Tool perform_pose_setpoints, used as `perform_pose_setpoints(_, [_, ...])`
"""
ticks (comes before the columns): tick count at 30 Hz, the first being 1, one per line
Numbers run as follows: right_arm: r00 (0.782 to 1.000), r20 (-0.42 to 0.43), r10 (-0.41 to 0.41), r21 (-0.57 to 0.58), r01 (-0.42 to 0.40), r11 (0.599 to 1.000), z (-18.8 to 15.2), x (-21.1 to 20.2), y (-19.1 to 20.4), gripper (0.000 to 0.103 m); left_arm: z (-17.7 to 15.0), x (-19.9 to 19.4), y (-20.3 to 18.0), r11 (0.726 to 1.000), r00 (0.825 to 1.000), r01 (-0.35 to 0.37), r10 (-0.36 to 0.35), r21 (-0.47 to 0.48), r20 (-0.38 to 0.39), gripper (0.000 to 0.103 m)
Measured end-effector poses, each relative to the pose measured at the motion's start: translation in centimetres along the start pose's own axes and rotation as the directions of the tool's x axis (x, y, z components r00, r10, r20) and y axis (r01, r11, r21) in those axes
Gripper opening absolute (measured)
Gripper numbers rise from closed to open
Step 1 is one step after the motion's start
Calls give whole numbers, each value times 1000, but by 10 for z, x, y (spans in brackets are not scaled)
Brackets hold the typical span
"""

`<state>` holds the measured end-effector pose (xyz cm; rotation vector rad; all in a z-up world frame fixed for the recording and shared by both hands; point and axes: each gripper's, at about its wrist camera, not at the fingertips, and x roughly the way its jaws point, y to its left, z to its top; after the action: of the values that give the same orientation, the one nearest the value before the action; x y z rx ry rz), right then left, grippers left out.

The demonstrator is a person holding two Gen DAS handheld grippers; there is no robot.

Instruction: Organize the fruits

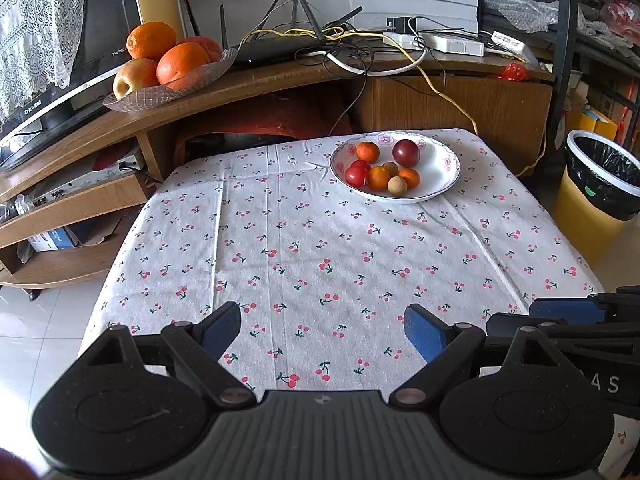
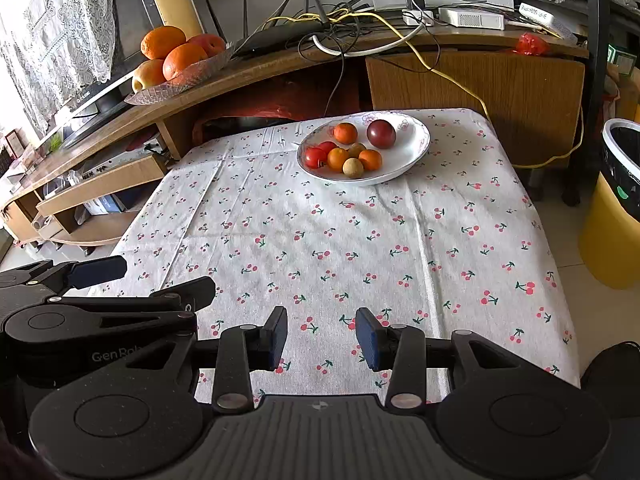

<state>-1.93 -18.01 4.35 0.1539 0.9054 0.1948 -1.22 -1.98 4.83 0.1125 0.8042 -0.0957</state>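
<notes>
A white floral bowl (image 1: 444,168) (image 2: 412,148) sits at the far side of the cherry-print tablecloth (image 1: 320,248) (image 2: 340,240). It holds several small fruits: a dark purple plum (image 1: 405,152) (image 2: 381,133), small oranges (image 1: 367,151) (image 2: 345,133), red tomatoes (image 1: 356,176) (image 2: 315,157) and tan longans (image 1: 397,186) (image 2: 353,168). My left gripper (image 1: 322,326) hovers open over the near edge, nothing between its fingers. My right gripper (image 2: 322,338) is open too, beside it, also holding nothing. The left gripper (image 2: 96,272) shows in the right view, the right gripper (image 1: 560,312) in the left view.
A glass dish (image 1: 132,98) (image 2: 160,90) with big oranges and an apple rests on the wooden TV stand at back left. A router, cables and power strips lie along the stand. A yellow bin (image 1: 600,184) (image 2: 612,208) with a black liner stands right of the table.
</notes>
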Motion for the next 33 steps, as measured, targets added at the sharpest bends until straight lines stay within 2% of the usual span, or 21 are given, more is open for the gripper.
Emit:
perform_pose_setpoints(29, [1000,0,1,1,-1,1000,-1,0,0,35,-3,-1,0,1000,1000,-12,11,6,16,96])
perform_pose_setpoints(33, [1000,9,-1,7,1,1000,-6,-1,0,39,-1,-3,1,1000,1000,-12,12,5,25,96])
